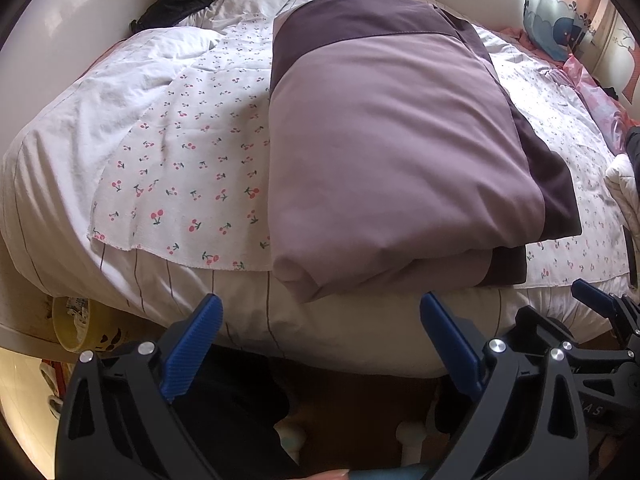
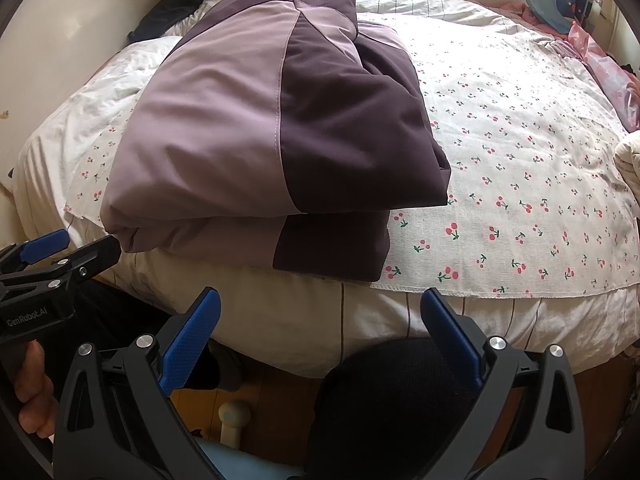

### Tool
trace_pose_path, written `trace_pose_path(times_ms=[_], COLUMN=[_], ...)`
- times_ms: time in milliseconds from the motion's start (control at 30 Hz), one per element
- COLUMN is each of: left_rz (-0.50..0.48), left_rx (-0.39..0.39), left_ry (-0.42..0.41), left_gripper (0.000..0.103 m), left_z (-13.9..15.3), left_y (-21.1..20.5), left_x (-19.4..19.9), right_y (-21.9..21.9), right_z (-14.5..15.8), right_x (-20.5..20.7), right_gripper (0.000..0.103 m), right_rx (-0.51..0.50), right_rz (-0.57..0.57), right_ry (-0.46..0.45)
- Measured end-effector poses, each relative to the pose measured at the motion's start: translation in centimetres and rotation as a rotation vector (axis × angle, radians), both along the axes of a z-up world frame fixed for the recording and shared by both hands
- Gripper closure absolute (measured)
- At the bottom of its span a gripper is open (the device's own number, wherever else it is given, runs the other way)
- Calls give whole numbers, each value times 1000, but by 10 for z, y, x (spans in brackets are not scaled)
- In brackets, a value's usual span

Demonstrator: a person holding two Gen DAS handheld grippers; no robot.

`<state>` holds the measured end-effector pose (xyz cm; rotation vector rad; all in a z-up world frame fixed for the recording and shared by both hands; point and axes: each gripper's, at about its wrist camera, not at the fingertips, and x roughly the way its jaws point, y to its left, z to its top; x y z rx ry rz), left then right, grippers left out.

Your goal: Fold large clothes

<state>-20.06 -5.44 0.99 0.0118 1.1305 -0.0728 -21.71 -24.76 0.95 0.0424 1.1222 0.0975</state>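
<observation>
Jacket: one, two-tone purple, folded, lying on cherry-print cloth at near edge of bed. Grippers: two. Left gripper spread wide, holding nothing, just short of jacket fold. Right gripper spread wide, holding nothing. Writing on left gripper body in right view: "GenRobot.AI". Pillow: one, blue print, far right corner.

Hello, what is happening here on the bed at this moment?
A person holds a gripper in each hand, folding a large purple jacket that lies on a cherry-print cloth on the bed. The jacket is already folded into a thick bundle near the bed's edge. Both the left gripper and the right gripper are open, hold nothing, and sit just off the edge of the bed.
</observation>
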Motion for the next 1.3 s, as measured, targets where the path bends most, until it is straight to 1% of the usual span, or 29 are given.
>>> trace_pose_path(times_ms=[800,867,900,967,1000,1100,1200,1300], left_rz=[5,4,12,16,13,1,-5,-3], left_rx=[-1,14,31,39,37,31,4,12], left_ry=[5,-15,-44,-79,-80,-66,-19,-14], left_gripper=[8,8,8,8,8,8,8,8], left_z=[-2,-1,2,7,8,8,3,1], left_y=[-1,-2,-2,-1,0,0,1,-1], left_x=[1,-1,-3,-5,-5,-2,1,1], right_y=[0,0,0,0,0,-1,-2,-2], right_z=[-3,-4,-5,-5,-5,-5,-5,-5], right_x=[0,1,1,0,0,0,0,1], right_gripper=[6,6,6,6,6,6,6,6], right_rx=[3,3,4,4,4,5,4,3], right_rz=[-1,-1,-1,-2,-1,-3,-2,0], right_ry=[7,8,8,7,8,6,6,6])
